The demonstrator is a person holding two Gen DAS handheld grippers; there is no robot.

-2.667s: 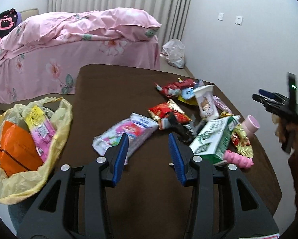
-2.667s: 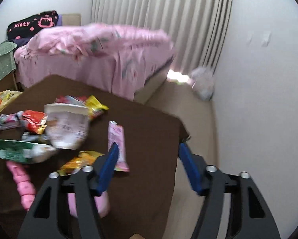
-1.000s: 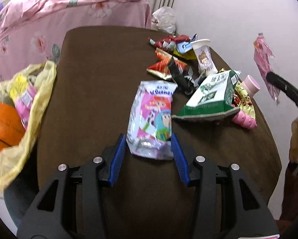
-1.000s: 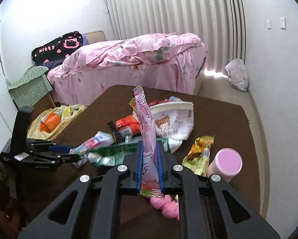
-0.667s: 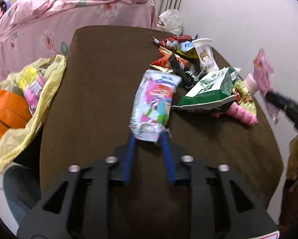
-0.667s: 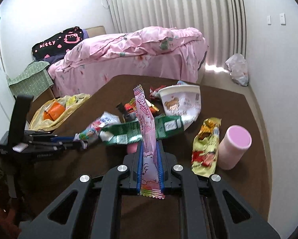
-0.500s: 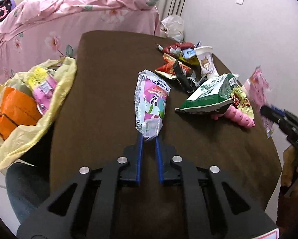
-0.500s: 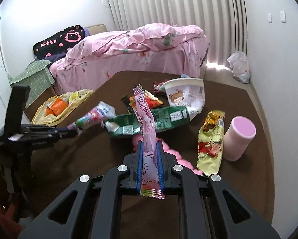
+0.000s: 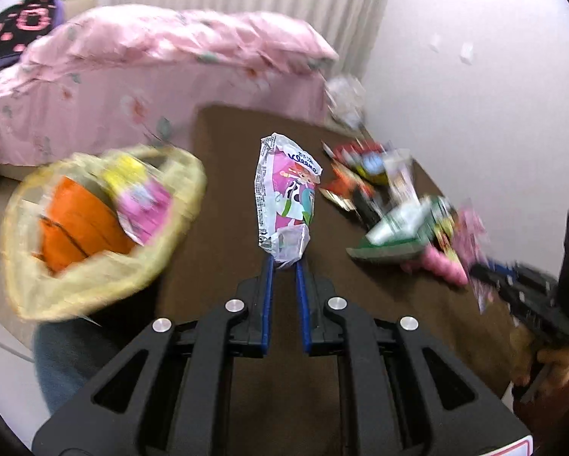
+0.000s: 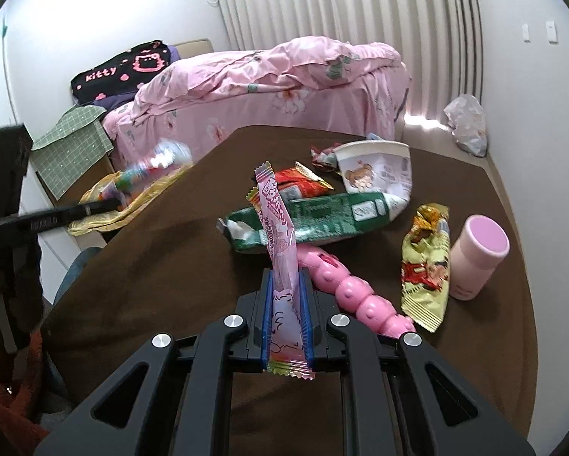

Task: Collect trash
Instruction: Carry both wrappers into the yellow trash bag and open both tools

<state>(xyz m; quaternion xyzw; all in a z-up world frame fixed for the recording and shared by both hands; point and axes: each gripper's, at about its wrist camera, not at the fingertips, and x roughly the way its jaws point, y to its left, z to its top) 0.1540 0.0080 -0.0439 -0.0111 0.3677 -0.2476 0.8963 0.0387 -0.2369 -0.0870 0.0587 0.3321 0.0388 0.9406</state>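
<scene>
Tissue pack: the left gripper [image 9: 284, 262] has its jaws closed down on the crimped near end of a soft printed tissue pack [image 9: 286, 193], which stands up from the pads, clear of the brown table [image 9: 223, 205].
Pack handling: light and limp by the look of it — slick film that could slip if pinched only by the seal, so a bite a little further into the body seems safer.
Pink wrapper: the right gripper [image 10: 286, 300] is clamped nearly shut on a long pink wrapper [image 10: 280, 243], which rises stiffly between the pads with its tail hanging out on the near side.
Wrapper handling: very light, thin and crinkly; held low on its length it stays upright, though a quick swing might fold it over.
Trash bag: the yellow bag [image 9: 94, 228] sits off the left edge of the table, mouth open, with an orange packet and a pink one already inside.
Left on the table: a green carton [image 10: 311, 216], a paper cup [image 10: 375, 174], a yellow-red snack wrapper [image 10: 425, 266], a pink cup [image 10: 478, 258] and a pink bumpy toy [image 10: 353, 292] lie on the right half.
Change since the earlier frames: the pack lay flat between wide-open left jaws a second ago — now it is pinched and lifted, and the bag looms larger on the left; the right grip looks unchanged.
Judgement: both pieces seem bound for the bag next.
</scene>
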